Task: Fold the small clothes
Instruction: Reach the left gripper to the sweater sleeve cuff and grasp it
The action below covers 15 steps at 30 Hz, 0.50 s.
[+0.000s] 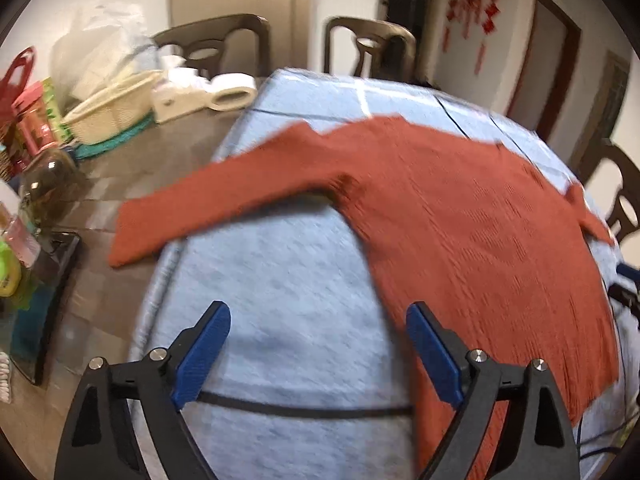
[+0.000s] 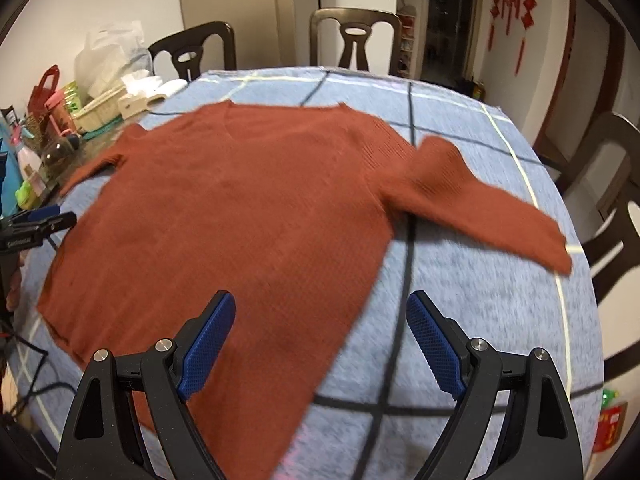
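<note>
Sweater (image 2: 224, 216): laid flat on blanket (image 2: 480, 300), sleeves spread. Left gripper (image 1: 318, 346), right gripper (image 2: 322, 338): jaws wide, nothing held. Risk: blanket may be pinched with knit; left sleeve (image 1: 208, 204) overhangs, may be dragged off.

Motion blur smears the sweater (image 1: 460, 220) in the left wrist view, and its far sleeve (image 1: 592, 216) is mostly out of sight. The left gripper (image 2: 36, 220) is cut off by the right view's edge.
</note>
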Tool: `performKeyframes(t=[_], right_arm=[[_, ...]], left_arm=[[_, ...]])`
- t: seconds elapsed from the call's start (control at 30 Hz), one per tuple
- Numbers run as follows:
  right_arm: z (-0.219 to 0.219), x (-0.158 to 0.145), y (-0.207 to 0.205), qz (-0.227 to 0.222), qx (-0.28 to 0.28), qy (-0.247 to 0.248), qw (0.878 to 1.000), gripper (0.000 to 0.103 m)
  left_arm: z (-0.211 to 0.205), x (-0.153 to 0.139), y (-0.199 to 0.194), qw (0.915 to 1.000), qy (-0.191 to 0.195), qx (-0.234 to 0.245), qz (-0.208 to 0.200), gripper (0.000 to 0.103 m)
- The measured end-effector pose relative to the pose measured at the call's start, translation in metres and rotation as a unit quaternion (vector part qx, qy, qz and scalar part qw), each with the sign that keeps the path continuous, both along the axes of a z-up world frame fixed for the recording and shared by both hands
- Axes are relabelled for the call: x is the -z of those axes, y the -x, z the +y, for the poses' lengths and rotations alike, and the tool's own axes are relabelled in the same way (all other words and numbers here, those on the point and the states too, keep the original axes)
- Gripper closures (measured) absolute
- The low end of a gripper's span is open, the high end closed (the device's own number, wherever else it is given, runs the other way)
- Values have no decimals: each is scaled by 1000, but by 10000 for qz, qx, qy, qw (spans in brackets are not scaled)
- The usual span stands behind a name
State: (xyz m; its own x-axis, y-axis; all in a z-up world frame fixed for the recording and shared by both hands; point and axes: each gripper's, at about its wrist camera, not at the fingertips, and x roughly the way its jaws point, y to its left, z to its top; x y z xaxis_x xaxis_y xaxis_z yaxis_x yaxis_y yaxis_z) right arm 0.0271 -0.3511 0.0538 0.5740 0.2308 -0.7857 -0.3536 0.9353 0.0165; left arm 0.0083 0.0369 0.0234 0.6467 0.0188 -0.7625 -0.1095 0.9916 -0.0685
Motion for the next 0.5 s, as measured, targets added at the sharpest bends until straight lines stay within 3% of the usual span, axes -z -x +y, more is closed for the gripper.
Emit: performKeyframes(t=[0.1, 0.3, 0.37, 0.5], right_arm=[[12, 0, -9, 10, -92, -56, 9999, 15], [32, 3, -27, 11, -270, -101, 9996, 15], [34, 3, -31, 19, -303, -130, 9995, 15], [40, 5, -39, 31, -356, -104, 9993, 15]], left_arm=[[30, -5, -6, 9992, 67, -381, -83, 16], [96, 2, -23, 9922, -158, -1231, -111, 27], [115, 8, -26, 9893, -83, -1454, -23, 33], [135, 18, -29, 9854, 146, -1692, 77, 34]])
